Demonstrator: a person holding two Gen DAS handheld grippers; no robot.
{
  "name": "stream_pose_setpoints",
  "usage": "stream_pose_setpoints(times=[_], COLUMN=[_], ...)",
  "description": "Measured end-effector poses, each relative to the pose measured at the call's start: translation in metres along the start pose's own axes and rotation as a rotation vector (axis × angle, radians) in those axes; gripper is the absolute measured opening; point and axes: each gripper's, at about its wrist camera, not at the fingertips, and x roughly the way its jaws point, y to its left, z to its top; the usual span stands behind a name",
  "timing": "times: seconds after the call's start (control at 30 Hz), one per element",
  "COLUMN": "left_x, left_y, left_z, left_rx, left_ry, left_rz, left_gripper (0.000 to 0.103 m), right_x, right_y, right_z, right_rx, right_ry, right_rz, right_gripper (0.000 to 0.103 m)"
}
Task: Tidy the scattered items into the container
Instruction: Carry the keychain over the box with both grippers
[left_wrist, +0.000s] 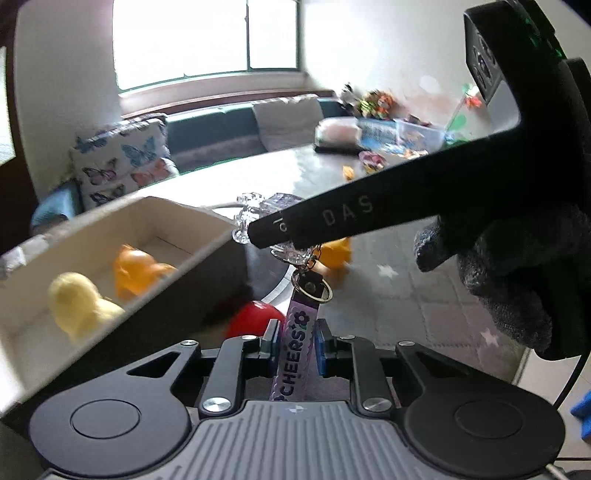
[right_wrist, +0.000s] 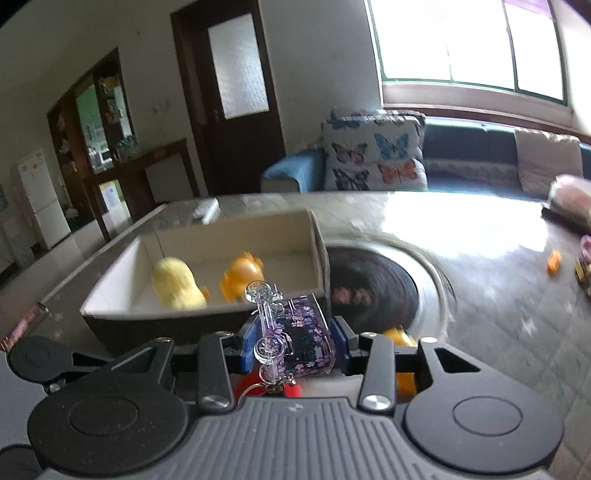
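The left gripper (left_wrist: 295, 345) was closed on the purple "CHEERS" strap (left_wrist: 293, 349) of a keychain, the strap pinched between its blue pads (left_wrist: 320, 347). A key ring (left_wrist: 312, 290) and short chain joined the strap to a clear acrylic charm (right_wrist: 295, 332) with purple blossoms, and the right gripper (right_wrist: 291, 341) was clamped around that charm. A gloved hand (left_wrist: 517, 280) held the right gripper's black body. Both held the keychain in the air just beside the near wall of the open cardboard box (right_wrist: 314, 240). Inside the box lay a yellow duck (right_wrist: 177, 282) and an orange duck (right_wrist: 242, 277). Below the grippers, on the desk (right_wrist: 480, 258), sat a red toy (left_wrist: 255, 317) and another orange duck (left_wrist: 338, 253), close to the box.
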Motion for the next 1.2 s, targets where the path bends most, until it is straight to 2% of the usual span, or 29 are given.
stream_pose_setpoints(times=[0.3, 0.6, 0.93, 1.2], left_x=[-0.016, 0.005, 0.04, 0.056], left_y=[0.038, 0.077, 0.097, 0.105], left_z=[0.026, 0.054, 0.05, 0.046], left_rx=[-0.031, -0.045, -0.087, -0.112], left_ry=[-0.047, -0.028, 0.073, 0.124], left_rz=[0.124, 0.191, 0.187, 0.172], left_gripper=[0.021, 0.021, 0.021, 0.022], right_x=[0.026, 0.073, 0.128, 0.153], right_y=[0.025, 0.024, 0.008, -0.004], right_z=[0.051, 0.089, 0.078, 0.063], right_rx=[-0.028, 0.007, 0.071, 0.132], right_ry=[-0.058, -0.036, 0.07, 0.147], right_rz=[0.056, 0.053, 0.033, 0.025], right_gripper=[0.04, 0.04, 0.04, 0.04])
